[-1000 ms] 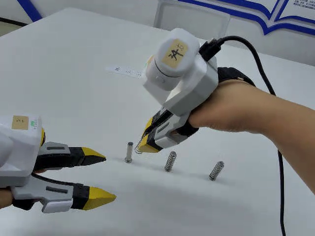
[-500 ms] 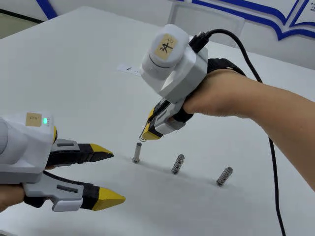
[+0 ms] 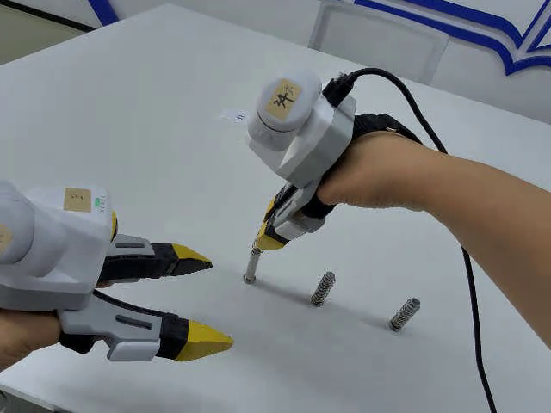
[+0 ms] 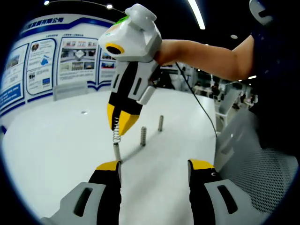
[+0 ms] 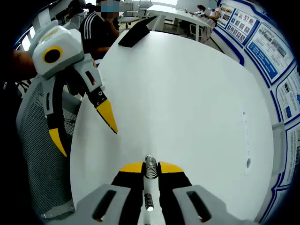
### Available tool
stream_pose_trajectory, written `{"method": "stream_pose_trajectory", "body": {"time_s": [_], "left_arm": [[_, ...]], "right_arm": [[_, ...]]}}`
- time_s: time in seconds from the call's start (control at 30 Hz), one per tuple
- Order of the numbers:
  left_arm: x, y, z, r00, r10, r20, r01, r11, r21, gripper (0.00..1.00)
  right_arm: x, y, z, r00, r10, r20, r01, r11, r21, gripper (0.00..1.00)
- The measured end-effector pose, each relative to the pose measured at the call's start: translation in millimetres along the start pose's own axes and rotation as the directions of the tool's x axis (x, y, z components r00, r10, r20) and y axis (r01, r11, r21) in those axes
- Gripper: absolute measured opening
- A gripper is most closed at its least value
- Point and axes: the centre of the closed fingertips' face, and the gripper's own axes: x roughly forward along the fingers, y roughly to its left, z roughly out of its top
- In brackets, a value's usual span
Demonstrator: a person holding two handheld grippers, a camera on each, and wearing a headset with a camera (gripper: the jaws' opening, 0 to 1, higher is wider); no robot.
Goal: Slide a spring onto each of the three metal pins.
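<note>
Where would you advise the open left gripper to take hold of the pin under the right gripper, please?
I'd grip the pin low on its shank, just above the base, coming in level from the left gripper's side. It stands upright, slim and round, and the right gripper holds a spring over its top, so only the lower part is free.

— How does the light look to you?
— Bright and even here. I see a ceiling strip light (image 4: 196, 14) overhead, mild glare off the white table (image 3: 129, 103), a soft shadow beside the pin (image 3: 251, 265).
— Focus?
— Head view is sharp for me; both gripper views bend at their edges.
</note>
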Motion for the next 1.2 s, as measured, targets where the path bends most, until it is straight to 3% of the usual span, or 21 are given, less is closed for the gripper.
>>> {"method": "stream_pose_trajectory", "body": {"time_s": [0.3,0.77,1.2], "left_arm": [[1.8,-0.4,0.6,1.0,-0.007,0.005,0.007,1.0,0.0,0.58],[1.6,-0.4,2.5,0.9998,-0.008,0.017,0.008,1.0,-0.007,0.59],[2.5,-0.1,1.7,0.9998,-0.009,0.015,0.01,1.0,-0.013,0.59]], "right_arm": [[6.2,0.8,0.2,0.9998,0.014,-0.01,-0.014,1.0,0.008,0.12],[31.2,2.8,-6.5,0.9977,0.037,-0.058,-0.036,0.999,0.018,0.12],[50.9,1.8,-14.3,0.9969,0.041,-0.067,-0.038,0.998,0.045,0.12]]}}
